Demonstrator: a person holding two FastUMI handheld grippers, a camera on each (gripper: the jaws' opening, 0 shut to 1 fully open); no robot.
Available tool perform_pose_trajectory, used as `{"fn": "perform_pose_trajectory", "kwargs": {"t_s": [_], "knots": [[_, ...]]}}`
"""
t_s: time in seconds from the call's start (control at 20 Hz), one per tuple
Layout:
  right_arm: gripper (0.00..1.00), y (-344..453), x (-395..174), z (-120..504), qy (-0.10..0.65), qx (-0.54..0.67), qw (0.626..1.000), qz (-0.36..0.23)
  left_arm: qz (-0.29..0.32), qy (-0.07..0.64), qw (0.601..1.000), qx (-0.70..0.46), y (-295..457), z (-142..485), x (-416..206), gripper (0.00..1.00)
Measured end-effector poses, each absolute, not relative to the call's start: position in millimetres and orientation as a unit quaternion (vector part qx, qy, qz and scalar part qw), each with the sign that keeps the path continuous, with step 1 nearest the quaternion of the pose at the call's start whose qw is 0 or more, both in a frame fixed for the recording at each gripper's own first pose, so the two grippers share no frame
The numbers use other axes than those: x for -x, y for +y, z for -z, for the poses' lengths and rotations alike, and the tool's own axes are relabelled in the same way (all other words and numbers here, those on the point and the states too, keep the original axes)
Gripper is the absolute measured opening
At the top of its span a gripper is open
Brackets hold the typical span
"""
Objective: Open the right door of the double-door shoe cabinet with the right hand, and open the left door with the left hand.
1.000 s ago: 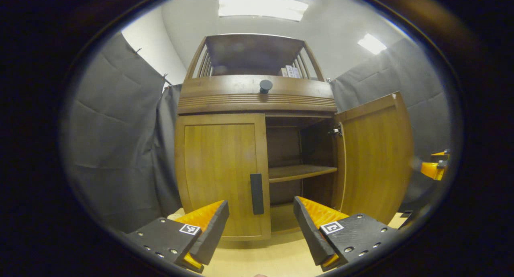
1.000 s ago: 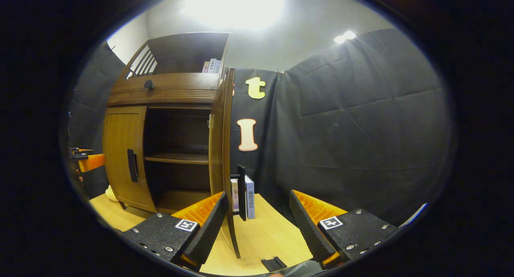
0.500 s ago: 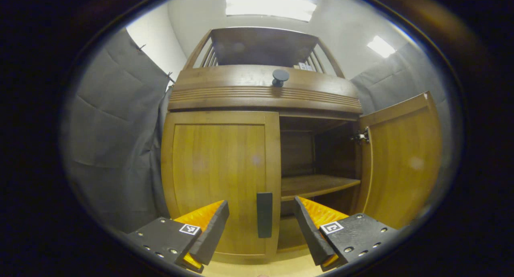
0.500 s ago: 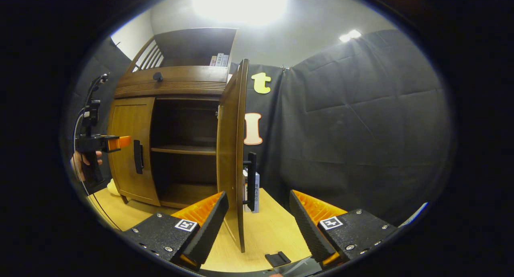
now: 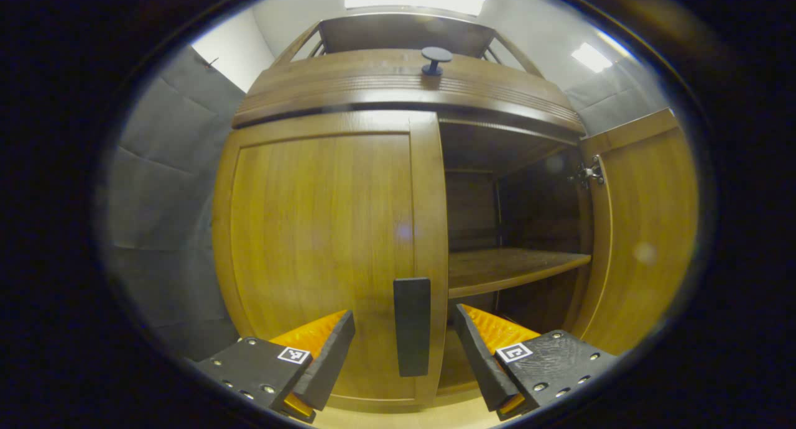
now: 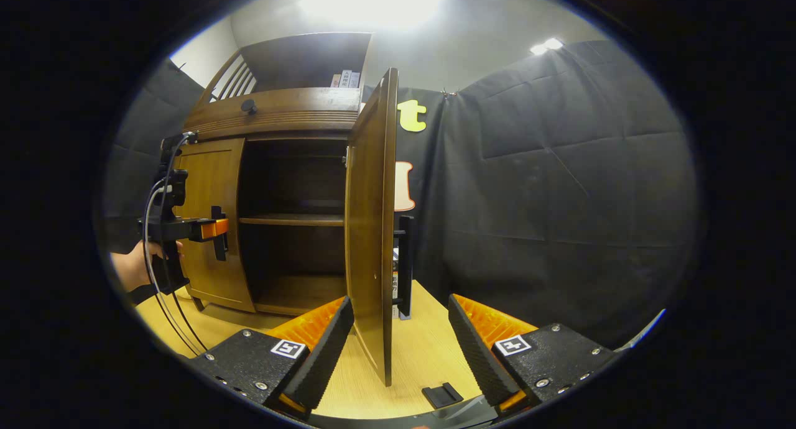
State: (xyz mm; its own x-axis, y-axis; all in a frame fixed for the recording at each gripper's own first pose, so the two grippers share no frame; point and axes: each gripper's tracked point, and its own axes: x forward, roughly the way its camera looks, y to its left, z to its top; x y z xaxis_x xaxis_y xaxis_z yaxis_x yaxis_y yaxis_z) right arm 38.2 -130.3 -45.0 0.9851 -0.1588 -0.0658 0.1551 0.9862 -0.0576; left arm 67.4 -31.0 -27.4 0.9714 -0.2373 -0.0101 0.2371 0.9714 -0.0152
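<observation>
A: Largest item first. Where does the brown wooden double-door shoe cabinet [image 6: 280, 124] stand?

B: On the pale wooden floor [image 6: 423, 354], in front of the black cloth booth wall [image 6: 559, 186]. The right gripper view shows an open rack on top holding a few upright books [image 6: 346, 79], and a round dark knob [image 5: 436, 57] on the band under the top edge.

A: Doors?

B: Right wooden door [image 6: 372, 217] swung wide open, edge-on in the right gripper view, its long black bar handle [image 6: 405, 264] on the outer face. Inside, one wooden shelf [image 5: 507, 268] crosses the dark compartment. Left wooden door [image 5: 329, 255] flush with the cabinet front, closed.

A: Left gripper [image 5: 404, 348]?

B: Fingers spread apart, gripping nothing. The left door's black vertical handle [image 5: 411, 326] sits in the gap between them; contact cannot be confirmed. In the right gripper view a hand [image 6: 134, 267] holds this tool at the handle, cables trailing down.

A: Right gripper [image 6: 398, 348]?

B: Fingers apart too, empty. The open door's lower free edge stands between them. A small black clip-like piece [image 6: 442, 395] lies on the floor near the bottom edge.
</observation>
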Motion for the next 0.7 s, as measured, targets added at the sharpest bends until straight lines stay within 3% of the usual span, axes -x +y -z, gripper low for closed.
{"fn": "perform_pose_trajectory", "kwargs": {"t_s": [0.1, 0.2, 0.25, 0.65, 0.7], "knots": [[0.94, -127, -40, 49, 0.039, 0.027, 0.996, 0.073, 0.114, 0.016, 0.993, 0.008, -30, 39, -78, 0.97], [0.92, -123, -42, 53, 0.045, 0.030, 0.996, 0.068, 0.116, 0.024, 0.993, 0.010, -31, 46, -83, 0.80], [0.92, -121, -42, 56, 0.049, 0.033, 0.996, 0.066, 0.123, 0.025, 0.992, 0.011, -33, 47, -84, 0.80], [0.95, -108, -40, 51, 0.047, 0.032, 0.997, 0.054, 0.135, 0.051, 0.990, 0.009, -41, 55, -81, 0.25], [0.95, -109, -40, 50, 0.046, 0.031, 0.997, 0.055, 0.139, 0.051, 0.989, 0.012, -40, 56, -77, 0.25]]}}
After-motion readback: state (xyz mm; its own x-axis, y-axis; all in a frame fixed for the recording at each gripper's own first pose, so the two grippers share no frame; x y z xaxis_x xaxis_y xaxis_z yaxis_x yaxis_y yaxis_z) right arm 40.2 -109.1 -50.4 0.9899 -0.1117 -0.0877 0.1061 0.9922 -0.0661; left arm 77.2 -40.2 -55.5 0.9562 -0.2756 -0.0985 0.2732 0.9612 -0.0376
